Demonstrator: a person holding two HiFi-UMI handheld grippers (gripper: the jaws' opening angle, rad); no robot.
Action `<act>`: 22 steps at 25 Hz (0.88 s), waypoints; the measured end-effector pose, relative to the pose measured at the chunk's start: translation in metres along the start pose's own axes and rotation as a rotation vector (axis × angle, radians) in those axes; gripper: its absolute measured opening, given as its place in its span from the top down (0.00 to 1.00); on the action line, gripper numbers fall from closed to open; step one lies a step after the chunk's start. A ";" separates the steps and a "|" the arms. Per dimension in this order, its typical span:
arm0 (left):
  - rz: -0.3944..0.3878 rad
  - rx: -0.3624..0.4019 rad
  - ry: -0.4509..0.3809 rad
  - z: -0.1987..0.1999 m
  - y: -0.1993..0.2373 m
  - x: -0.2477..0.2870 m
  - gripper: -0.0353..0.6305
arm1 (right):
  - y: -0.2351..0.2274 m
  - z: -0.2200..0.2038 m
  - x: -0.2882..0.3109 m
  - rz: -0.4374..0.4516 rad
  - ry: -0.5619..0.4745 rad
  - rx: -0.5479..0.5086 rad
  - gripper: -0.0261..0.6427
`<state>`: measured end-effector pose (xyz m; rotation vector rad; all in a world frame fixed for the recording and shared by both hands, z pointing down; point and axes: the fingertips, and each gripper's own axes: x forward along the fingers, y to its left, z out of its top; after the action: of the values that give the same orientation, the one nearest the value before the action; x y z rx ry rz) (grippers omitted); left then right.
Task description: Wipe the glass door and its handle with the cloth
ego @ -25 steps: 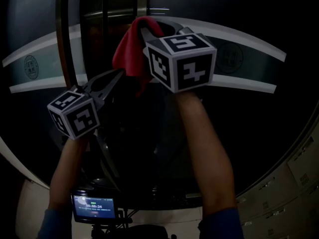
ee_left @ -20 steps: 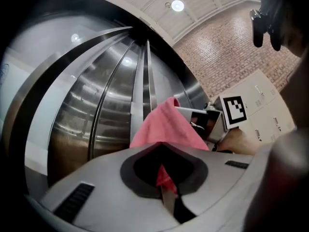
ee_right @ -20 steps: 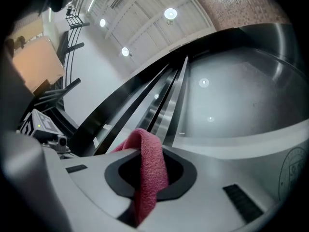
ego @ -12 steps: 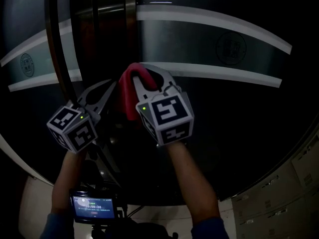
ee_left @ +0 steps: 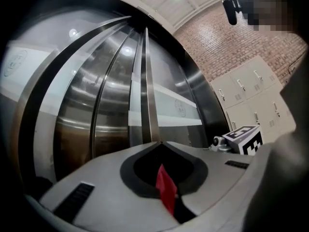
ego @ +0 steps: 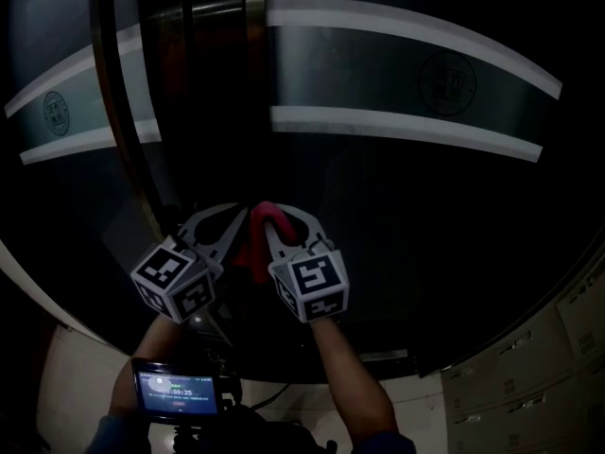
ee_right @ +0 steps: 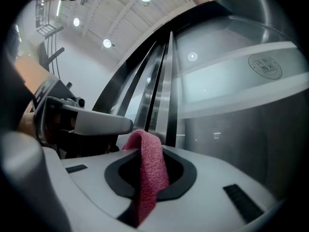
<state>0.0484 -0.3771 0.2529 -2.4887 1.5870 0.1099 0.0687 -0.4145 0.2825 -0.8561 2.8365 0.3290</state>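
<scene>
Right gripper (ee_right: 145,140) clamps cloth (ee_right: 150,173), my left gripper (ee_left: 160,143) nips its corner | low-centre on glass door (ego: 425,253) | mid-wipe, I'd guess; handle (ego: 112,112) left

cloth (ee_right: 148,170): fuzzy terry | glass door (ego: 406,216): glossy | handle (ee_left: 150,110): brushed metal
</scene>
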 end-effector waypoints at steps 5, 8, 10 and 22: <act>0.011 -0.025 0.055 -0.029 -0.005 -0.007 0.93 | 0.004 -0.015 -0.001 0.004 0.017 0.041 0.91; 0.024 -0.015 0.063 -0.029 -0.002 -0.010 0.93 | 0.005 -0.013 0.001 0.000 0.026 0.032 0.91; 0.034 -0.019 0.068 -0.028 0.001 -0.015 0.93 | 0.012 -0.006 0.003 0.008 0.023 0.009 0.91; 0.226 0.022 0.021 0.039 0.081 -0.102 0.93 | 0.125 0.079 0.070 0.220 -0.114 -0.025 0.91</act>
<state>-0.0666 -0.3113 0.2217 -2.2931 1.8631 0.0966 -0.0517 -0.3294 0.2123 -0.5113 2.8275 0.4275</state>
